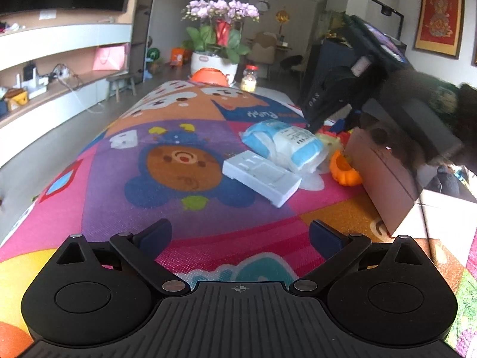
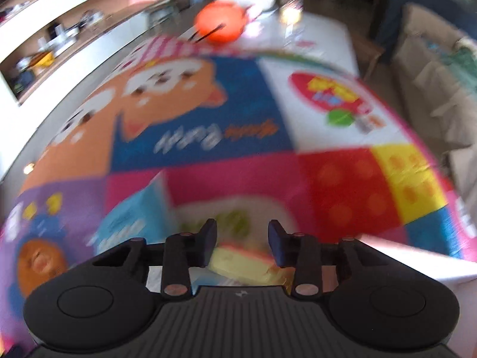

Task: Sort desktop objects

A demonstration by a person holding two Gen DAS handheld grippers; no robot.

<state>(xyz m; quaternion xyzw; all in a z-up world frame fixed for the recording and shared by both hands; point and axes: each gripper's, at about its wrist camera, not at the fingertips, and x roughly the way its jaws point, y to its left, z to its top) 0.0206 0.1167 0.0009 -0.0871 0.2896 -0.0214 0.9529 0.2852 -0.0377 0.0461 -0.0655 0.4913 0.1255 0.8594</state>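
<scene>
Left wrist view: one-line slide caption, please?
Open left gripper hovers over cartoon mat, facing white tray, wipes pack and orange pumpkin.

A home living room is indicated by a potted orchid [image 1: 219, 26], wall shelving [image 1: 59, 47], and a framed hanging [image 1: 438, 12].

Both wrist views look down, forward over the play mat [image 1: 190, 137] — right nearer.

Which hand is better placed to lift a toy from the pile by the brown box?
Right. The right gripper is down there, jaws closed around a pale yellow toy. The left gripper hangs open over the mat, short of the white tray.
</scene>
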